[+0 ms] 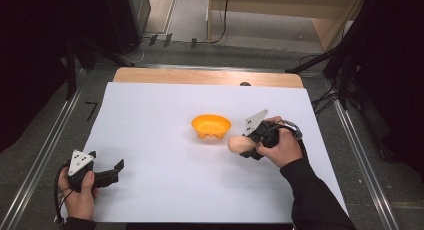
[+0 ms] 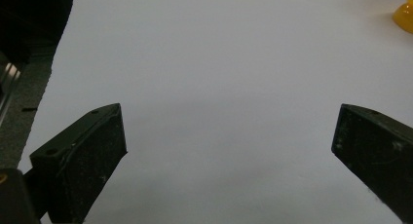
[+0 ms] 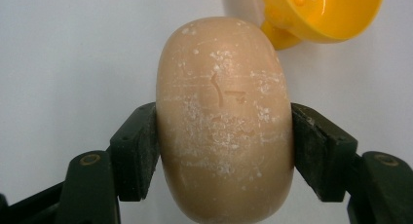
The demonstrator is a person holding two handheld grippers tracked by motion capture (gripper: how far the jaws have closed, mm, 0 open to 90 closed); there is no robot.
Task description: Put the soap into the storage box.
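The right claw [image 3: 224,141] clamps the tan oval soap bar [image 3: 224,121] beside the orange plastic bowl [image 1: 211,126], mid-bench; placing it remains. The left claw [image 2: 229,151] gapes empty.

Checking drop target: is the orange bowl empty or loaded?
Empty. The high view shows the orange bowl upright with a bare inside; the soap bar sits outside it, clamped in the right hand-held gripper.

A white sheet [image 1: 165,190] covers most of a wooden table [image 1: 200,76], whose bare far edge shows beyond it. Grey carpet floor [image 1: 45,135] lies on both sides, crossed by metal rails [image 1: 45,155]. Black curtains [image 1: 30,50] hang left and right. Cables [image 1: 220,20] trail across the floor toward pale wooden furniture [image 1: 285,5] at the back
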